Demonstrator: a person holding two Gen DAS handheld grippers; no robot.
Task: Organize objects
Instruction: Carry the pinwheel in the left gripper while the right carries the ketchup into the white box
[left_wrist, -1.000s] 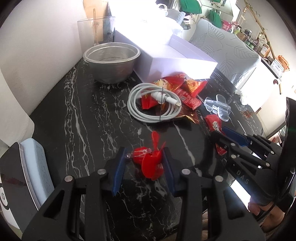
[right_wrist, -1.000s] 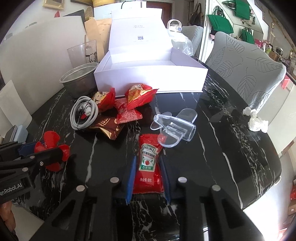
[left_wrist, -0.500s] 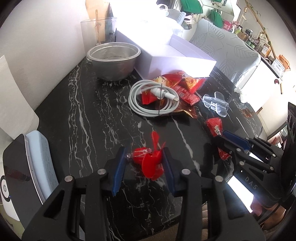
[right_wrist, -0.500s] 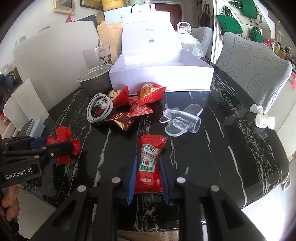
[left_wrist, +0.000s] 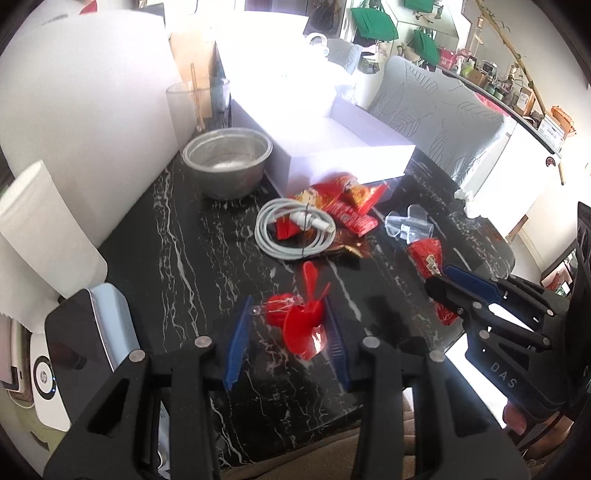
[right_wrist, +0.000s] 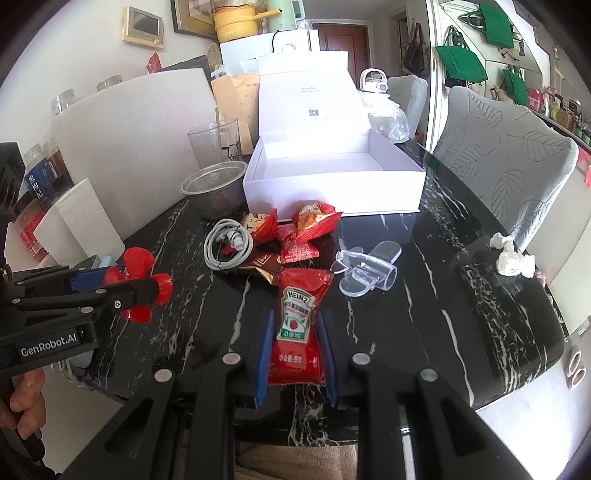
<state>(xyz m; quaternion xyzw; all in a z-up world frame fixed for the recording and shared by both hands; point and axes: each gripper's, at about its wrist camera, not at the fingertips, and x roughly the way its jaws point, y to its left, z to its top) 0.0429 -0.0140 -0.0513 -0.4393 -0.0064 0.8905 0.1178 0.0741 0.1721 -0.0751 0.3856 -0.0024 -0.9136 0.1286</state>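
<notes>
- Left wrist: left gripper (left_wrist: 288, 332) is clamped on the red propeller (left_wrist: 304, 325), held clear above the table (left_wrist: 192, 258), likely for carrying to the white box (left_wrist: 347, 162).
- Right wrist: right gripper (right_wrist: 295, 354) pinches the ketchup sachet (right_wrist: 297, 325) by its edges, lifted, the open box (right_wrist: 332, 195) ahead.

red propeller (left_wrist: 301, 317), red ketchup packet (right_wrist: 298, 325), black white-veined table (right_wrist: 461, 295).

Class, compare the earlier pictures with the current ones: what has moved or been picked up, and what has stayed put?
Both grippers have risen from the table, each carrying its load: the left gripper stays shut on the red propeller, the right gripper on the ketchup sachet. Nothing was released. The white box, metal bowl, cable and snack packets lie unchanged.
</notes>
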